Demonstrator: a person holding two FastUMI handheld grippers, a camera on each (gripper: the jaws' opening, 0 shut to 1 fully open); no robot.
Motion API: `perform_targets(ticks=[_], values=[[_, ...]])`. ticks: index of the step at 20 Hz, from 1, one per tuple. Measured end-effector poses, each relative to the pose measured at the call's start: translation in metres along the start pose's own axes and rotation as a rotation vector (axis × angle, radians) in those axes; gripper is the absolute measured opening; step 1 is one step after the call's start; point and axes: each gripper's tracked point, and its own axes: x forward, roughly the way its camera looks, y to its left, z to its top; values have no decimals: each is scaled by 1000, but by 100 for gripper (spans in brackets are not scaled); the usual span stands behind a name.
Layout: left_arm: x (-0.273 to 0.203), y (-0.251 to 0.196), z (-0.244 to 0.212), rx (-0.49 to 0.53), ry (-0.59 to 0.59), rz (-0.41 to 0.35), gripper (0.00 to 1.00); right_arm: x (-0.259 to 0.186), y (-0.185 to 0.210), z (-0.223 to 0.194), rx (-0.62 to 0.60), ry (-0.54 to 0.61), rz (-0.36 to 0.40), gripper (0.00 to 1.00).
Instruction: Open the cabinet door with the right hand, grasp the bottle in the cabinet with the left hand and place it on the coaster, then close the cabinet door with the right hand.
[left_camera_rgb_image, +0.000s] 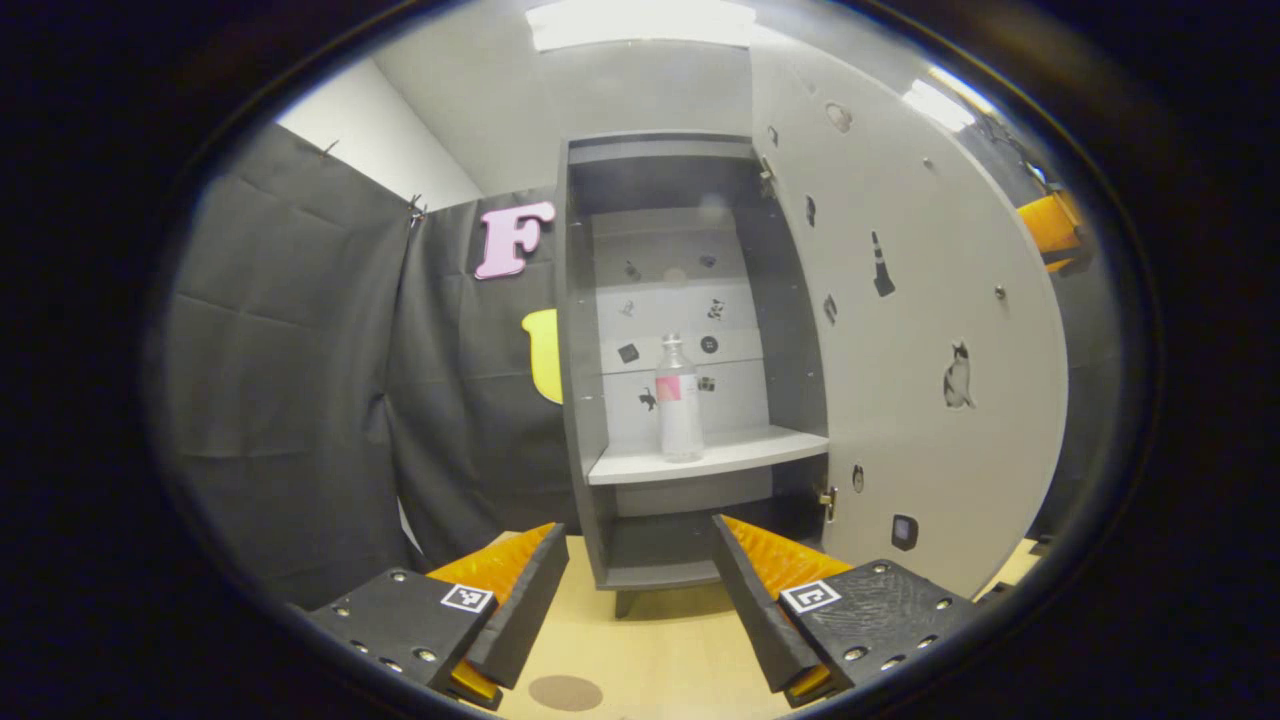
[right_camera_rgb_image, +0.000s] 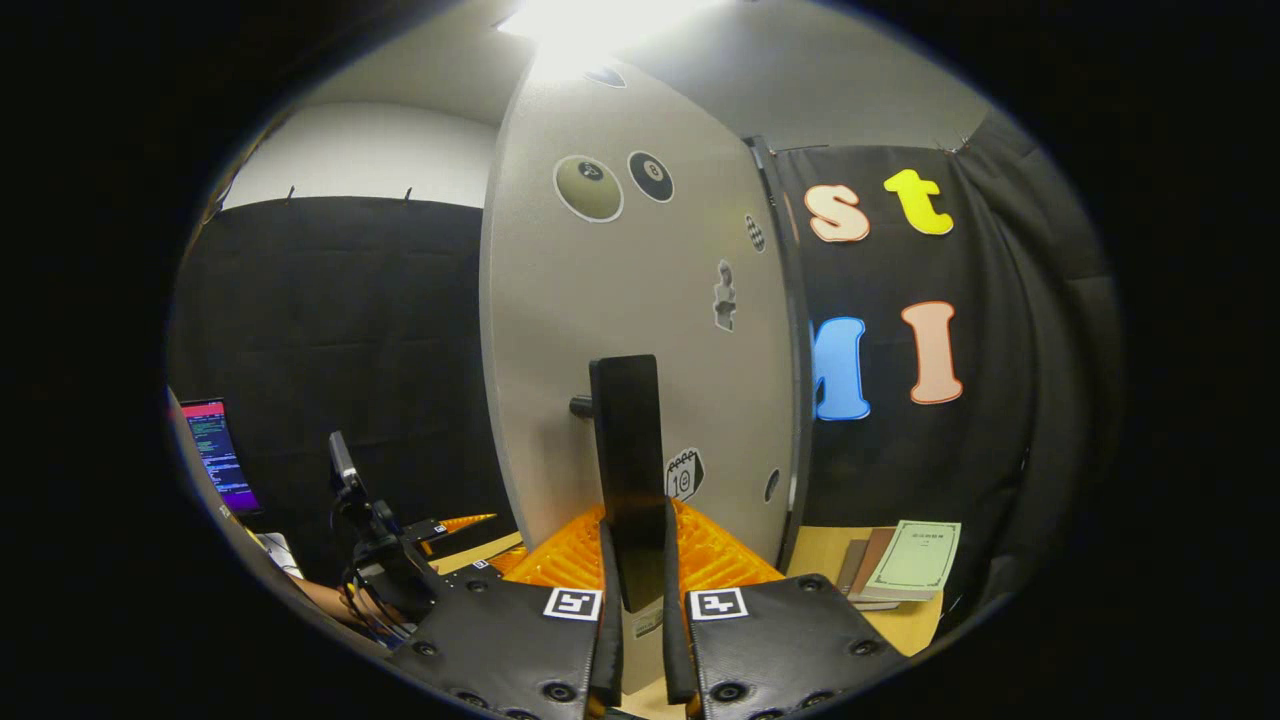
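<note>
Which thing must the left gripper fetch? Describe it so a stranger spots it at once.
Find the grey cabinet with its door swung open. On its pale middle shelf stands the bottle, upright and alone: clear, slim, with a pinkish label, unlike the flat stickers behind it.

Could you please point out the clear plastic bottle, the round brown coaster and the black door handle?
Clear plastic bottle (left_camera_rgb_image: 679, 405): left gripper view, label.
Round brown coaster (left_camera_rgb_image: 565, 692): left gripper view, centre.
Black door handle (right_camera_rgb_image: 627, 440): right gripper view, upper bar.

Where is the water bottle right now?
In the left gripper view, the bottle stands upright on the middle shelf inside the open cabinet, straight ahead of the open left gripper, with the door swung out to its right.
</note>
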Motion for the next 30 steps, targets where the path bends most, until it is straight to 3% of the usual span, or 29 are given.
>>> perform_targets(ticks=[3,4,5,7,8,11,13,14,17,20,21,23,24,25,29,30], values=[[-3,-16,5,10,-3,6,87,-4,-17,2,-37,-12,-85,18],[-4,-21,6,9,-1,9,87,-7,-24,3,-57,-13,-113,14],[-6,-26,8,6,-3,11,87,-9,-30,4,-71,-16,-138,18],[-11,-35,14,13,-5,29,87,-9,-39,5,-60,-24,-180,17],[-11,-36,16,24,-8,43,87,-10,-39,5,-36,-30,-178,14],[-10,-39,27,43,-15,69,87,-19,-32,4,37,-58,-109,18],[-6,-42,36,54,-14,69,89,-39,-44,5,27,-82,-131,33],[-1,-42,43,62,-20,66,89,-50,-50,5,13,-91,-147,45],[20,-45,67,65,-45,41,88,-75,-81,1,-29,-102,-245,57],[47,-51,83,29,-59,-9,88,-82,-117,-8,15,-99,-354,91],[60,-51,87,16,-62,-17,88,-82,-131,-11,40,-99,-394,87],[90,-47,95,-4,-72,-28,89,-83,-154,-16,99,-99,-467,95],[104,-45,97,-9,-75,-33,89,-85,-163,-18,125,-103,-498,91],[117,-42,101,-12,-80,-39,89,-87,-169,-19,143,-108,-524,95],[169,-43,101,-41,-67,-113,87,-94,-197,-26,174,-105,-633,95],[182,-42,100,-55,-61,-124,88,-93,-200,-27,177,-107,-652,91]])
